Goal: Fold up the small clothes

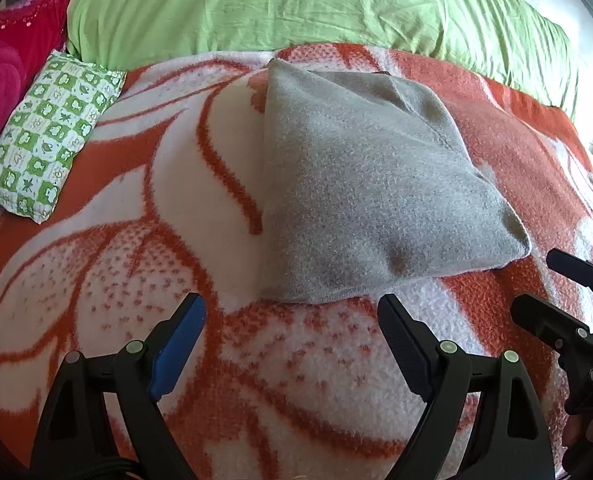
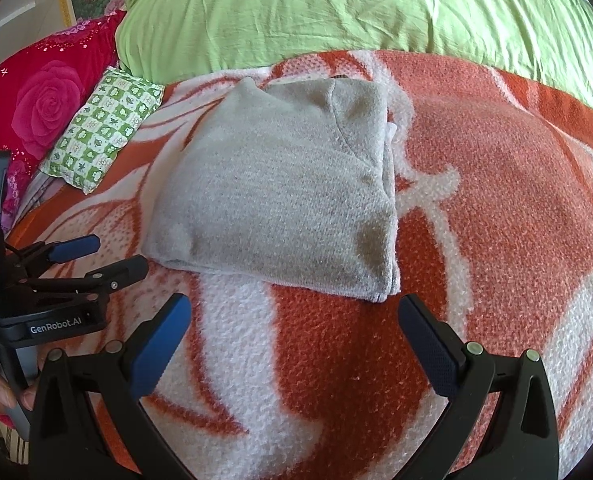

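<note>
A grey knitted garment (image 1: pixel 360 184) lies folded into a compact rectangle on the orange-and-white blanket (image 1: pixel 144 208); it also shows in the right wrist view (image 2: pixel 280 200). My left gripper (image 1: pixel 292 308) is open and empty, just short of the garment's near edge. It also shows at the left of the right wrist view (image 2: pixel 114 254). My right gripper (image 2: pixel 294 308) is open and empty, just short of the garment's near right corner. It also shows at the right edge of the left wrist view (image 1: pixel 536 280).
A green duvet (image 1: pixel 296 4) lies across the back. A small green-checked pillow (image 1: pixel 44 132) and a red rose-patterned pillow (image 1: pixel 4 80) lie at the left. The blanket (image 2: pixel 496 200) stretches to the right of the garment.
</note>
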### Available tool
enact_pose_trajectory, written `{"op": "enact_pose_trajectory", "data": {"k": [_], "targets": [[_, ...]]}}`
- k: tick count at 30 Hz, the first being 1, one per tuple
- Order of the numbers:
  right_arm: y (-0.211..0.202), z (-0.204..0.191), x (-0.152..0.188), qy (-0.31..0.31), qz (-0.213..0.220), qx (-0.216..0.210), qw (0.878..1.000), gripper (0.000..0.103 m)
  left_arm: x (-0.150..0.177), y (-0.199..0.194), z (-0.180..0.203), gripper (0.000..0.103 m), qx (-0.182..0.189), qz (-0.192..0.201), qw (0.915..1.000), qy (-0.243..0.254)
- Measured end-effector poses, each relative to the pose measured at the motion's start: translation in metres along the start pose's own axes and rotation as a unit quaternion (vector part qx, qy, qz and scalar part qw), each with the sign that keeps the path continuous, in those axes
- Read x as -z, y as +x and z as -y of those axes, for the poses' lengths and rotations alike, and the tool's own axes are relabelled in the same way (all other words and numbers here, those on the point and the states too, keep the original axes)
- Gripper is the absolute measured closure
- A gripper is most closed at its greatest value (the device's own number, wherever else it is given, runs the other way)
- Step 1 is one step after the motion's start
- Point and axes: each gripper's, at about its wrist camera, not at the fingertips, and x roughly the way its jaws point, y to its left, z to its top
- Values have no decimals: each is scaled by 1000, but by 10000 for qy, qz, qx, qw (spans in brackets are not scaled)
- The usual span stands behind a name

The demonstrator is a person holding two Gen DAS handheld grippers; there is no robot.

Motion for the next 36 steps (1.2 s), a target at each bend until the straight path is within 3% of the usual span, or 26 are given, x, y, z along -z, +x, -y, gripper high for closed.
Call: {"op": "enact_pose_trajectory", "data": {"k": [36], "targets": [[-12, -10, -4, -36, 126, 6, 9999, 0, -2, -10, -2, 14, -13, 64, 10000, -28]]}}
